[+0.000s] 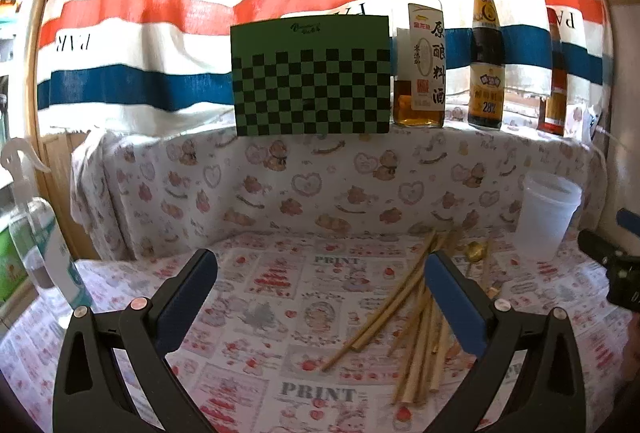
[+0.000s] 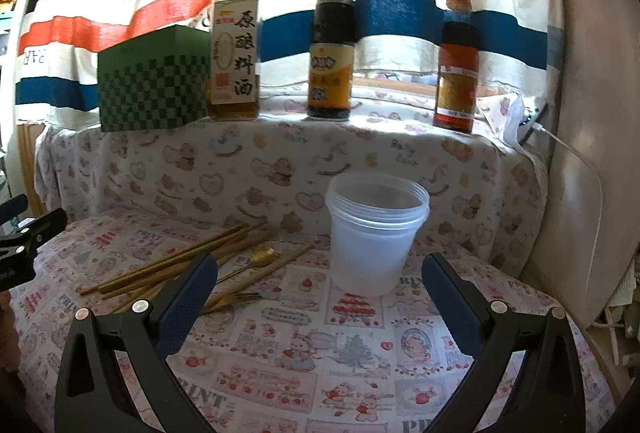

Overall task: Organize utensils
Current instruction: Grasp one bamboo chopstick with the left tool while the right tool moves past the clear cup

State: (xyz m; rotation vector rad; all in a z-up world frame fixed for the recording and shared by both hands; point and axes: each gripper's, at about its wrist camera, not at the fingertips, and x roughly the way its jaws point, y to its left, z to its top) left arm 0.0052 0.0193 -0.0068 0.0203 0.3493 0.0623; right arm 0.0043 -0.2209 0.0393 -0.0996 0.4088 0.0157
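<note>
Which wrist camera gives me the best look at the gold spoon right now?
The right wrist view. There the gold spoon lies in the open among the chopsticks, bowl and part of the handle visible. In the left wrist view only its bowl shows, small, just past the left gripper's right finger.

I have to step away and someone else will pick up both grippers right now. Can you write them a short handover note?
Left gripper: open, empty, over the tablecloth just left of the chopsticks.
Right gripper: open, empty, facing the clear plastic cup.
Utensils: wooden chopsticks in a loose pile, with a gold spoon and gold fork among them, all lying on the cloth left of the cup.
Done: nothing yet; the cup looks empty.
Left: probably gather the chopsticks, spoon and fork into the cup. The bottles on the ledge look unrelated to the job.
</note>
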